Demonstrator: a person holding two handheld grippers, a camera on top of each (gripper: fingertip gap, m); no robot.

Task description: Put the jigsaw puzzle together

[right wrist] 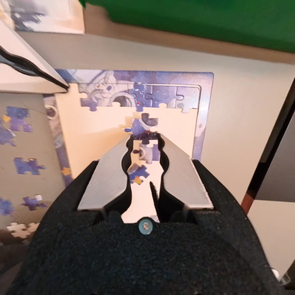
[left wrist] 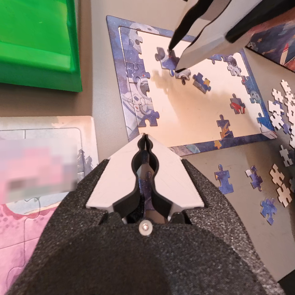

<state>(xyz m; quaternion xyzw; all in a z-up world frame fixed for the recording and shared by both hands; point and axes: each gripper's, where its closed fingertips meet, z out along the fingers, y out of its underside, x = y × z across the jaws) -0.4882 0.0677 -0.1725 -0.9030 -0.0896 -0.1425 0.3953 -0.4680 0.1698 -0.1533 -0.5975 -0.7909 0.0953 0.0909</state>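
The puzzle tray [left wrist: 199, 144] has a blue frame and a cream bed. A column of joined pieces [left wrist: 137, 79] fills its left side; in the right wrist view this is the far row [right wrist: 135, 95]. My right gripper [left wrist: 174, 59] reaches down into the tray, shut on a blue puzzle piece [right wrist: 143, 126] [left wrist: 169, 61] by its side edges, just short of the joined row. My left gripper [left wrist: 145, 134] is shut and empty over the tray's near edge; it also shows at the left of the right wrist view [right wrist: 47, 78]. Loose pieces [left wrist: 201, 83] lie in the tray.
Loose pieces [left wrist: 223, 180] lie on the grey table right of the tray, several face down in a pile [left wrist: 284, 103]. A green bin [left wrist: 36, 44] stands at far left, a pink puzzle board [left wrist: 24, 215] near left, and the puzzle box [left wrist: 274, 47] at far right. One gripper's finger ends stand about 11 cm off the other's.
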